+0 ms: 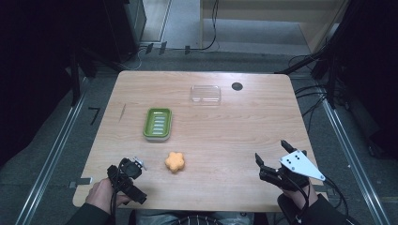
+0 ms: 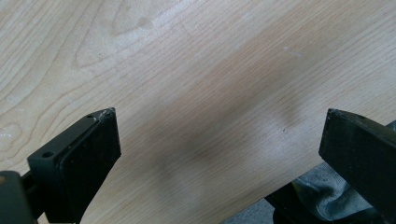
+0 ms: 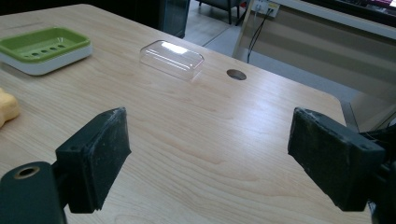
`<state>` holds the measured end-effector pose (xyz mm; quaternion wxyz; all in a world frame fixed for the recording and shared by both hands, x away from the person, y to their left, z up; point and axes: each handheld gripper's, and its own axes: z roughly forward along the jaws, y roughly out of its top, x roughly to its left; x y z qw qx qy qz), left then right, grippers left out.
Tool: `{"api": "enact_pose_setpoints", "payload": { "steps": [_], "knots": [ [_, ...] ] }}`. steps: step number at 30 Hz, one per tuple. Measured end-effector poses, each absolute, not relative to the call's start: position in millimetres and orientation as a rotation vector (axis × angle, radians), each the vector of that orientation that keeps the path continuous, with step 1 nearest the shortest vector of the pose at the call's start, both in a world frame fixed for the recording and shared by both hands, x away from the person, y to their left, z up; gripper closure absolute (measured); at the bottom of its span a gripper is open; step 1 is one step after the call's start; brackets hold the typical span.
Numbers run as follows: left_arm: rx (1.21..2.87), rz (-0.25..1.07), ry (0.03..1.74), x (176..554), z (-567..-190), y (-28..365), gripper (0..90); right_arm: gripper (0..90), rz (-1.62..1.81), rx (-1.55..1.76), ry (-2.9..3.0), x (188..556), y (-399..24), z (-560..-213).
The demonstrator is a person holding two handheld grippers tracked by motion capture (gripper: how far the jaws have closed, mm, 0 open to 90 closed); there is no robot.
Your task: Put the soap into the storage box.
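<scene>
We hold both tongs open and empty over the near edge of the tabletop (image 1: 234, 126), the orange flower-shaped sponge (image 1: 175, 161) lying just right of our left tongs (image 1: 129, 171), well apart from our right tongs (image 1: 272, 157).

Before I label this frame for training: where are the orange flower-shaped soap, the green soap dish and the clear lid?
orange flower-shaped soap (image 1: 175, 161), high view, centre of its top.
green soap dish (image 1: 157, 123), high view, slotted inner tray.
clear lid (image 3: 172, 58), right gripper view, its top face.
</scene>
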<state>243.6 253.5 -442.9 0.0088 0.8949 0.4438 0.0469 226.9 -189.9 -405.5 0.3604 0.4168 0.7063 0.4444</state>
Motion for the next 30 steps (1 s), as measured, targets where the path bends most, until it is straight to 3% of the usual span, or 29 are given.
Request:
{"api": "enact_pose_setpoints", "payload": {
  "steps": [18,30],
  "knots": [
    [2.777,0.128,1.411,247.5,-439.8,249.8,0.0,13.4,1.146,1.08,1.82,226.4,-192.6,-406.9],
    [2.751,0.161,1.336,258.5,-429.5,232.1,0.0,13.4,1.13,1.085,1.806,222.3,-192.7,-405.7]
  ]
}}
